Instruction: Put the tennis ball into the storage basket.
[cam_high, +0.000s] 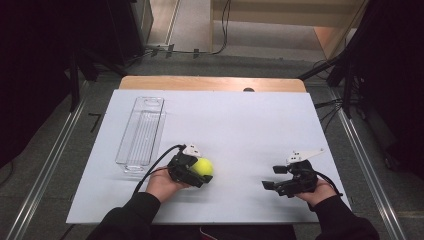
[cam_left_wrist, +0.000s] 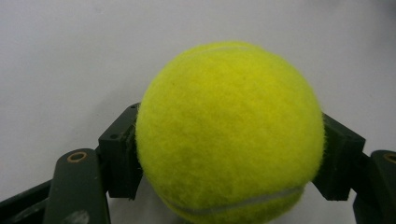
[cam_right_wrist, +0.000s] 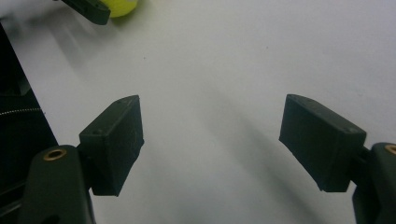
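A yellow-green tennis ball (cam_high: 203, 167) sits low over the white table sheet (cam_high: 240, 125), near its front left of centre. My left gripper (cam_high: 198, 170) is shut on the tennis ball (cam_left_wrist: 231, 133), one black pad pressed against each side of it. Over at the front right, my right gripper (cam_high: 274, 177) is held open above the sheet, pointing left. Its jaws stand wide apart around bare white surface, midway at my right gripper (cam_right_wrist: 210, 140). The tennis ball (cam_right_wrist: 120, 6) peeks in at the top left of the right gripper view.
A long clear plastic bin (cam_high: 141, 132) lies lengthwise on the left part of the sheet, behind my left hand. The wooden table edge (cam_high: 210, 83) runs along the back. Metal rails and cables flank the table on the floor.
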